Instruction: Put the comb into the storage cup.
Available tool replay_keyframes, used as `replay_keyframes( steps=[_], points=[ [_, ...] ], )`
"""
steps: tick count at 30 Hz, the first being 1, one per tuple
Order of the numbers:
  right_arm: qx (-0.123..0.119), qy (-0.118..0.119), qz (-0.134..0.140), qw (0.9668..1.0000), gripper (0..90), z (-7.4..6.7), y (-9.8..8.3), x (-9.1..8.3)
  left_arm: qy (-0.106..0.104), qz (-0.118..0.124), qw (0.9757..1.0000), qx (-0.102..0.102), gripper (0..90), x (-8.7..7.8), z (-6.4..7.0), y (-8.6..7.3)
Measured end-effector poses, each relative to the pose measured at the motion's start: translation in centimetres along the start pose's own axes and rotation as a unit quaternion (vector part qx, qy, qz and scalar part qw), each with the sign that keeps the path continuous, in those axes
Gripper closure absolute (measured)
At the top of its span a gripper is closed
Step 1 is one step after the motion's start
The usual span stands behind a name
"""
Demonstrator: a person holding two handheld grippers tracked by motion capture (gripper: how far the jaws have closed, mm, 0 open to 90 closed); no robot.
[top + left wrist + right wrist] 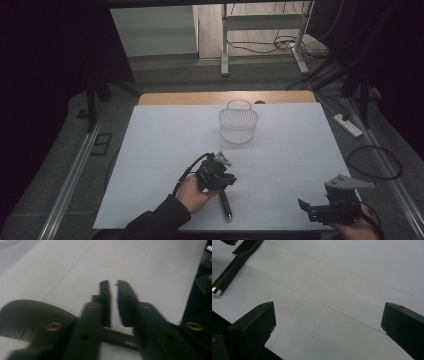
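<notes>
The fingers of the left gripper (226, 181) stand nearly together, with a slim gap between their tips, and the slender black pen-like rod with a silvery end (225, 204) crosses beneath them near their roots rather than between the pads (106, 296); whether they pinch it cannot be told. To take it well, the left hand would likely need to seat the rod squarely between the pads, near its middle, before lifting. The right gripper (320, 210) rests near the desk's (165, 145) front edge, well apart, its fingers spread wide over bare white surface. Beyond the left fingertips stands a white mesh plastic basket with a hoop handle (238, 123), and nothing lies between it and the rod.
</notes>
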State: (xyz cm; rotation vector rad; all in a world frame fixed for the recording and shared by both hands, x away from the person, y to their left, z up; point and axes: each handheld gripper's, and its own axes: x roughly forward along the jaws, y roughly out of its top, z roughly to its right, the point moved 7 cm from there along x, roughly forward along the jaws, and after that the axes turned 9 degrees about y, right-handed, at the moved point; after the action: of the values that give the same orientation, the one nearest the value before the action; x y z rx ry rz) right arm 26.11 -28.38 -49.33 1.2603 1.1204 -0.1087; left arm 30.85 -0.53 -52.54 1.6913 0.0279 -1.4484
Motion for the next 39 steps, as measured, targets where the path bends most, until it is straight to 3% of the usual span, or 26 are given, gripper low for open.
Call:
replay_keyframes(
  steps=[27, 39],
  points=[
    [-0.005, 0.002, -0.002, 1.0000, 0.8, -0.2, 0.0, 0.0, -0.004, -0.058, 0.9983, 0.011, 88.9, 3.1, 3.2, -3.1],
    [-0.006, 0.004, -0.005, 1.0000, 0.8, -0.2, -0.1, 0.0, -0.010, -0.075, 0.9971, 0.007, 88.9, 2.4, 3.3, -4.5]
  ],
)
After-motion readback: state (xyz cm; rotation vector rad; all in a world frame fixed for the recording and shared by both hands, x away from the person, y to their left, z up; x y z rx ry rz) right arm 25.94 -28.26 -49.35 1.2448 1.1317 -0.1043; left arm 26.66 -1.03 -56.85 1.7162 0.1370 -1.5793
